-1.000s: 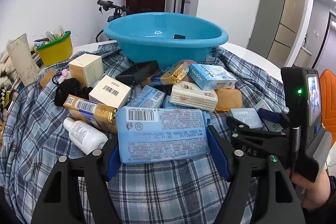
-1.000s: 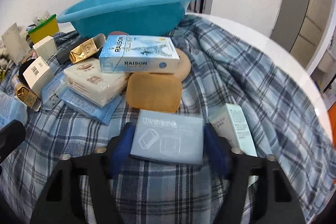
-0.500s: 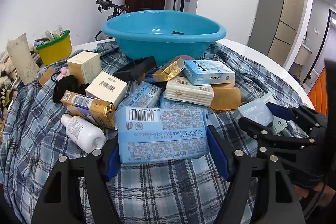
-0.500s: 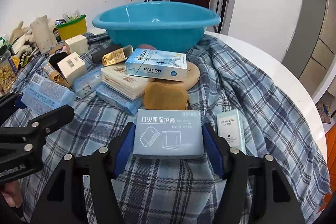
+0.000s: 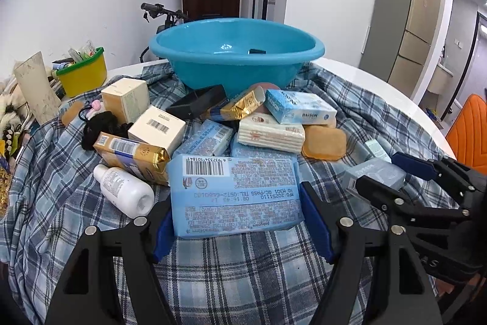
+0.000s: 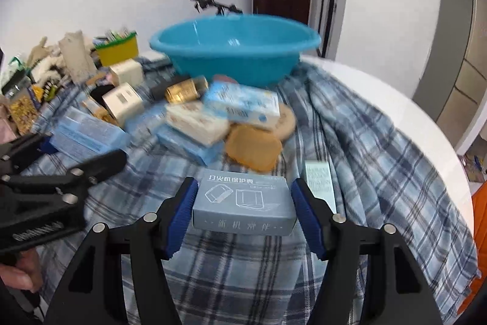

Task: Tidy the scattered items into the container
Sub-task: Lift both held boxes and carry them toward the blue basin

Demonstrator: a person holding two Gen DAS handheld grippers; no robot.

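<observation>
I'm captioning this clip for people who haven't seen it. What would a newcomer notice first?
The big blue basin at the back of the table, nearly empty, with a heap of boxes and packets on the plaid cloth in front of it. Up close, each gripper holds something: the left gripper a blue packet, the right gripper a grey box.

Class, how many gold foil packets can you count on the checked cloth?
2. The left gold packet lies beside the white bottle; the rear gold packet lies in front of the blue basin. More may be hidden under the pile.
</observation>
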